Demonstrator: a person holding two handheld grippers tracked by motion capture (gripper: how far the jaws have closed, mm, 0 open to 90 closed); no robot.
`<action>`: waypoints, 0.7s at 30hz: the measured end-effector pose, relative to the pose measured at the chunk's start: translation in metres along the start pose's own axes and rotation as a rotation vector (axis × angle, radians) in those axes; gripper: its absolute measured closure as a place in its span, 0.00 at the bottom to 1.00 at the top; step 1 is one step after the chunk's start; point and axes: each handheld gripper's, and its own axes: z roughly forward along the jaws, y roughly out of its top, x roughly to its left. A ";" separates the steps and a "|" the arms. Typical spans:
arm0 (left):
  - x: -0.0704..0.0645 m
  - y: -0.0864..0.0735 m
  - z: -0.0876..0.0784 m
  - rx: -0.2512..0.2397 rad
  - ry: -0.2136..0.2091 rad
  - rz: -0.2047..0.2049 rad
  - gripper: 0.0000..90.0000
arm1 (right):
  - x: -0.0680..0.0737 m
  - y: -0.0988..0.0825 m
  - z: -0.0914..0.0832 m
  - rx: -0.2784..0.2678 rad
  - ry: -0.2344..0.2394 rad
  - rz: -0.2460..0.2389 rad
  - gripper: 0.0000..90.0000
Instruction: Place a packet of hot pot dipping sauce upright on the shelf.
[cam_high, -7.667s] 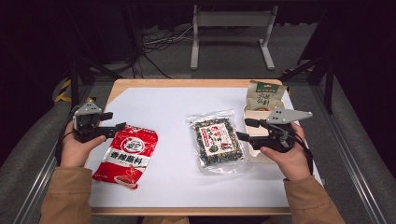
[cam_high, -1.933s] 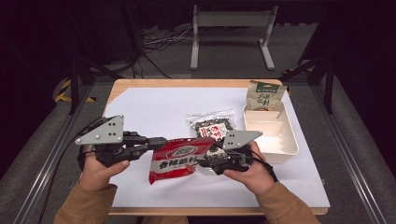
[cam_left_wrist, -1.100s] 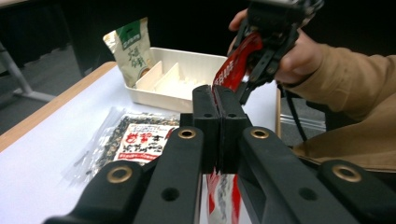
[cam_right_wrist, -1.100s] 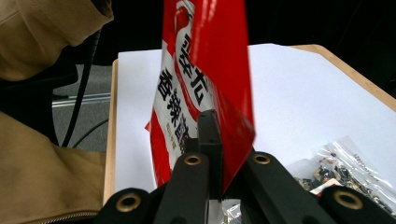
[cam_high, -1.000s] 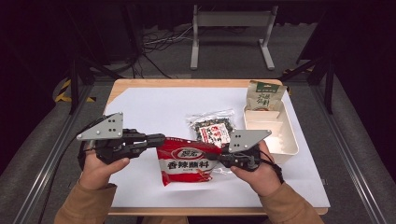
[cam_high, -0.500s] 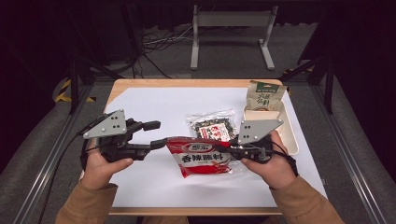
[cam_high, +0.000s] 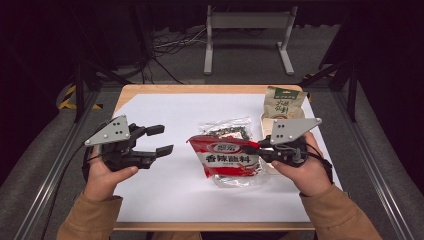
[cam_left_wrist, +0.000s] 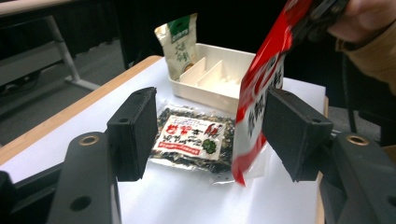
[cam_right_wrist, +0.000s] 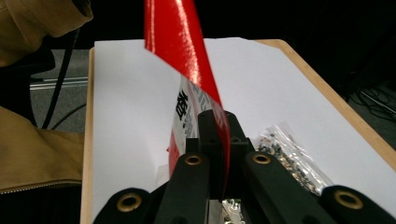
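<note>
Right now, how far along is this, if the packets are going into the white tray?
Done: the green packet stands at the white tray's far end. In hand: the right tool is shut on the red packet's edge, holding it off the paper; the left tool is open, apart from it. Left, seemingly: placing the red packet, then the dark packet lying on the table.
</note>
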 end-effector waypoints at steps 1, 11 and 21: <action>0.002 -0.001 0.000 0.002 0.005 0.004 0.40 | -0.002 0.000 -0.002 0.000 -0.006 -0.002 1.00; 0.019 -0.021 0.012 0.086 0.061 -0.043 0.39 | -0.030 0.001 -0.027 -0.006 -0.065 0.020 1.00; 0.040 -0.044 0.018 0.149 0.107 -0.090 0.38 | -0.054 -0.001 -0.044 -0.001 -0.127 0.017 1.00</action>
